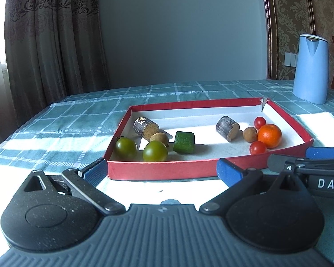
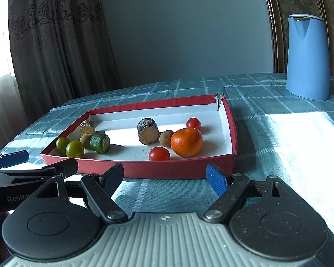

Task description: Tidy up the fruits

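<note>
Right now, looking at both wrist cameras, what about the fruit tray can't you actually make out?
- Tray floor along the near edge: hidden by its red front wall, both views.
- Brown round fruit on the left: partly covered by the green chunk, right wrist view.
- Right gripper: cut off by the frame edge, left wrist view.
- Blue jug far side: turned away, both views.

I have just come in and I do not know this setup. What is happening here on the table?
A person holds two grippers in front of a red tray on a checked tablecloth. The left gripper and the right gripper are both open, empty and short of the tray. Inside lie an orange, red cherry tomatoes, green tomatoes and cut pieces. Nothing is picked up yet.
</note>
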`<action>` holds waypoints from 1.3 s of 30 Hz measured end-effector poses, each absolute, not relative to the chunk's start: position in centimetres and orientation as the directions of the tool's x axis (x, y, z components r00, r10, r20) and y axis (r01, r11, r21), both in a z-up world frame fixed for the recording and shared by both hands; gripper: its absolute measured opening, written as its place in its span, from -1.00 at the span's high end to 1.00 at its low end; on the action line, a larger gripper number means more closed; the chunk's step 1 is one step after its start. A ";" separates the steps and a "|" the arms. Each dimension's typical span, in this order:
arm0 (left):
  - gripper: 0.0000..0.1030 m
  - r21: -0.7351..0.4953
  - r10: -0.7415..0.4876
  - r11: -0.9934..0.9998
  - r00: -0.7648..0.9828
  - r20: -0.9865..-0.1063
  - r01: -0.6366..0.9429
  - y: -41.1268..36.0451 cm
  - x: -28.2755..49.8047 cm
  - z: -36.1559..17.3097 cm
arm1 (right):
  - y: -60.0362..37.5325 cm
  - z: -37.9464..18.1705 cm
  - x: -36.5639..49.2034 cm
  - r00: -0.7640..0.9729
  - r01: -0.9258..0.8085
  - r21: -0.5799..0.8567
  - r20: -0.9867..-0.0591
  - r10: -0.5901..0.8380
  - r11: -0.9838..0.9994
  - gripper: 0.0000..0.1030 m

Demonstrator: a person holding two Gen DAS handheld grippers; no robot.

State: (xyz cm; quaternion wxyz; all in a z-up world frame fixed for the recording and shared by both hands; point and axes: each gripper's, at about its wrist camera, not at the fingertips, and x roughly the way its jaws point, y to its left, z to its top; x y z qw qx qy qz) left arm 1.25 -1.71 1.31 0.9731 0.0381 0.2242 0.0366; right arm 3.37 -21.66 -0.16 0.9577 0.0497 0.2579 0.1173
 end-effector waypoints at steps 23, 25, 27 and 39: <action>-1.00 0.084 0.100 0.994 0.896 -0.432 -0.070 -1.5 1.2 1.3 | -21.4 -0.6 3.9 0.819 -0.187 0.146 -0.524 0.236 0.972 -0.58; -1.00 0.081 0.098 0.994 0.897 -0.431 -0.070 -1.5 1.2 1.4 | -21.4 -0.6 3.9 0.817 -0.187 0.143 -0.526 0.234 0.972 -0.58; -1.00 0.090 0.103 0.993 0.899 -0.425 -0.071 -1.6 1.2 1.3 | -21.4 -0.6 3.9 0.817 -0.187 0.141 -0.527 0.234 0.972 -0.58; -1.00 0.102 0.099 0.993 0.902 -0.420 -0.061 -1.7 1.1 1.3 | -21.4 -0.7 4.0 0.817 -0.181 0.136 -0.531 0.226 0.974 -0.58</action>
